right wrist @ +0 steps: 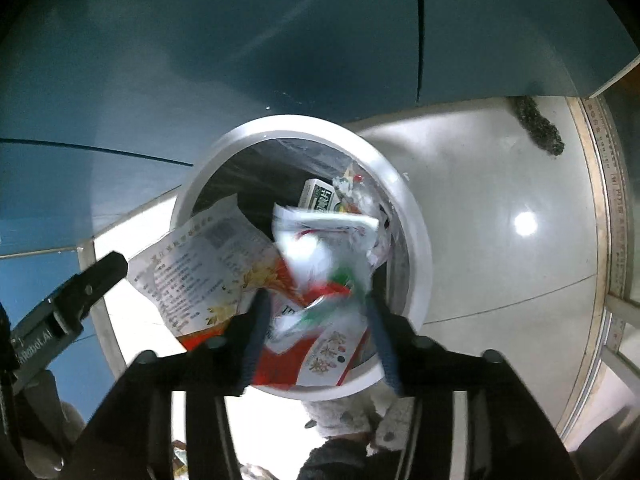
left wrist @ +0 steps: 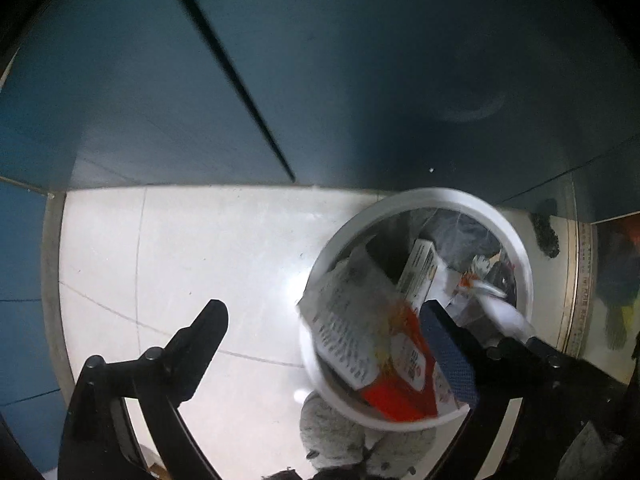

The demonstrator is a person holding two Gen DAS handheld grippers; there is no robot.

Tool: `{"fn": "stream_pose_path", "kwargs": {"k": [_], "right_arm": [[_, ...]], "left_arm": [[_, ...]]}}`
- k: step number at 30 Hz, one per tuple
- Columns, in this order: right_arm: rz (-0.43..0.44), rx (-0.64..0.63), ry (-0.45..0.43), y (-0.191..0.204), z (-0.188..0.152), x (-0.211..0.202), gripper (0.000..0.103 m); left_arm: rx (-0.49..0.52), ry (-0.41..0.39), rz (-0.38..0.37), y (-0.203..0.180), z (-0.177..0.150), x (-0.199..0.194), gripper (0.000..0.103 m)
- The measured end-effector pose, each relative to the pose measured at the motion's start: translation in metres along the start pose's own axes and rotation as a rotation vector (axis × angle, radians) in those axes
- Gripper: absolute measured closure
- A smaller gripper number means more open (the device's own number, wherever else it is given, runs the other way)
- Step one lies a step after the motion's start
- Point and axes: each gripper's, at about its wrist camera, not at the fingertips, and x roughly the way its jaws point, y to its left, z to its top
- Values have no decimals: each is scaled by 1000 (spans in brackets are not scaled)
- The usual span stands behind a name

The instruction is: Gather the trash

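Trash fills the round white bin [right wrist: 416,216], which stands on the pale tiled floor [left wrist: 180,248] against a blue panelled wall [left wrist: 320,60]. In the right wrist view the bin sits centre frame, directly ahead of the right gripper [right wrist: 320,320], whose fingers are spread with a blurred white wrapper [right wrist: 316,252], marked red and green, between and just beyond them; whether it touches either finger cannot be told from the blur, and it looks to be loose over the opening. Beneath it lie a flattened red-and-white carton [right wrist: 320,360], a printed paper sheet [right wrist: 200,264] draped over the rim at lower left, and a small green-lettered box [right wrist: 318,196] deeper in. The left gripper [left wrist: 326,344] also hovers with fingers wide apart and empty, its right finger over the bin's near rim in the lower right of its frame. The right gripper is judged nearer the wrapper. The carton looks stiff, the wrapper thin and crinkly. A grey fuzzy slipper [left wrist: 340,436] shows below the bin.
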Motion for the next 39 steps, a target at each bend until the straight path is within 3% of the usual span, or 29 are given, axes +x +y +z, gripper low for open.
{"fn": "stream_pose_path", "kwargs": {"k": [2,3,5,6,12,20,26,39], "right_arm": [[-10,-3,-4,1,-3,-7,34],[-20,-4,-8,2,-7,-13,19],[-47,-18,-22,6,-13,-27,2],[-75,-33,-34,8,-17,-37,0],[-214,-102,-109,26,-53,-112,0],[-272,-169,-236,60,-100,-263,0],[-256,-198,-310,88,-138,-380,0],[-101,-290,-440,171,-239,-617,0]], "left_arm": [[-3,8,10,4,-4,0,2],[-4,6,17,6,-7,-4,2],[-2,-1,33,9,-15,-16,2],[-2,-3,39,9,-19,-21,2],[-16,-11,48,15,-44,-80,2],[7,-56,18,9,-80,-203,2],[16,-119,-27,12,-107,-316,2],[-6,-280,-215,54,-136,-538,2]]}}
